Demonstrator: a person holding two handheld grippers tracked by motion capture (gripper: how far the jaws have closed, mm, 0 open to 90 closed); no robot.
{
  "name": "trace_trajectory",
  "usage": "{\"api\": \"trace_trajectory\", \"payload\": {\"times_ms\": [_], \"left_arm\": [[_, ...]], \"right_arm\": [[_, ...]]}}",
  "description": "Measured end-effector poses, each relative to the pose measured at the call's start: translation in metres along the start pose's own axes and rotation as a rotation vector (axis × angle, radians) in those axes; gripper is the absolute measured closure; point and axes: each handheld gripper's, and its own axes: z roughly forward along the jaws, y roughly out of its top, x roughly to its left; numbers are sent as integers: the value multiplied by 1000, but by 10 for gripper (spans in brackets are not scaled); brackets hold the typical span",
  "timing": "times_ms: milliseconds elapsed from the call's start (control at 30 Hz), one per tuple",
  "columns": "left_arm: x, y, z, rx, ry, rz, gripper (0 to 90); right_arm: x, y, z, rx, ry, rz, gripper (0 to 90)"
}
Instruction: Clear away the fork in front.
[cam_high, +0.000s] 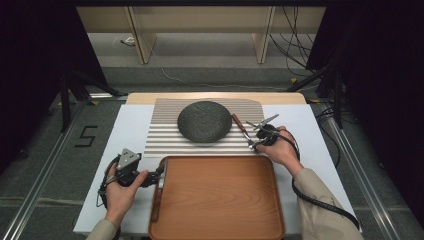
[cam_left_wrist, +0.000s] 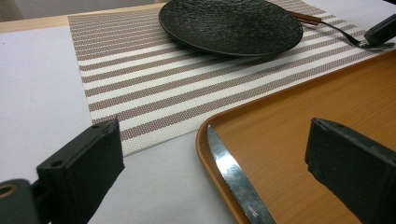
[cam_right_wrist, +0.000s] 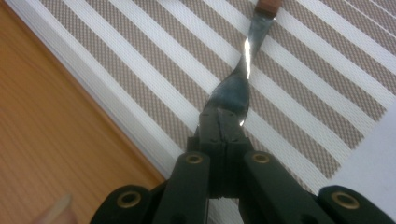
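One legible mark, a dark "5" (cam_high: 87, 136) on the grey floor left of the table (cam_high: 131, 131); no brand or label readable on the plate, cutlery or tray. Right gripper (cam_high: 256, 141), jaws pressed together and pinching the head of the fork (cam_high: 241, 129), tines hidden inside the pads in the right gripper view, wooden handle end cut off at the top edge there. Fork lying on the striped placemat (cam_high: 160, 131), just right of the dark plate (cam_high: 204, 121), handle pointing away toward the far side. Left gripper (cam_high: 156, 175), jaws spread wide at the left rim of the wooden tray (cam_high: 220, 200), nothing between the pads. Knife (cam_high: 157, 200) resting along that left rim, blade partly seen between the spread jaws in the left gripper view, tip toward the placemat, handle cut off at the bottom. Plate's far edge cropped at the top of the left gripper view; plate surface rough, finer pattern hard to make out.
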Motion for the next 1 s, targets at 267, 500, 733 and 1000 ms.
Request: {"api": "trace_trajectory", "payload": {"times_ms": [267,500,733,1000], "left_arm": [[0,0,0,2,1,1,39],[-1,0,1,3,-1,6,39],[0,0,1,4,0,2,39],[-1,-1,1,5,-1,3,39]], "right_arm": [[-7,-13,-13,22,9,-29,900],[-15,-19,-17,30,-10,-24,900],[-22,-21,-19,49,-39,-16,900],[-34,-20,-20,63,-107,-13,900]]}}
